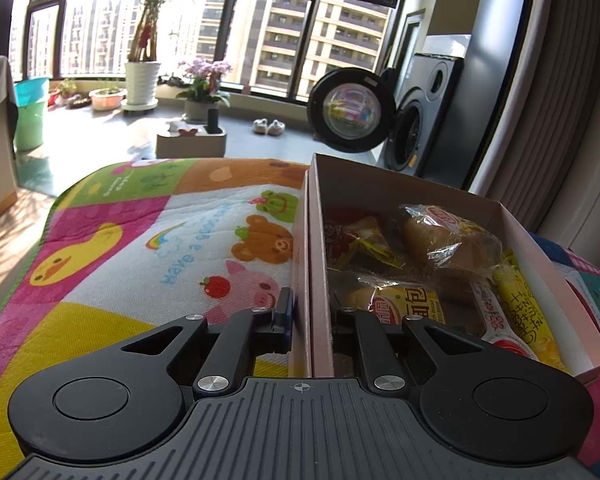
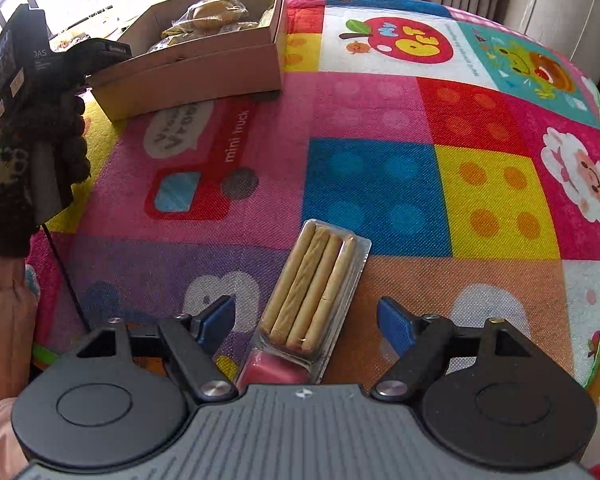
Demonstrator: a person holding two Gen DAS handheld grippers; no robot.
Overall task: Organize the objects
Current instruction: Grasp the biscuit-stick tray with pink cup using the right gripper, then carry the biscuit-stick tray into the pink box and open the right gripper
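The right gripper gapes wide around a pack of 4 biscuit sticks at bottom center. The left gripper pinches the box wall.

We see a clear packet of biscuit sticks with a pink dip cup at its near end, lying flat on the play mat, well apart from the cardboard box. That open box holds wrapped bread rolls, a yellow corn-print packet and other snack packs.
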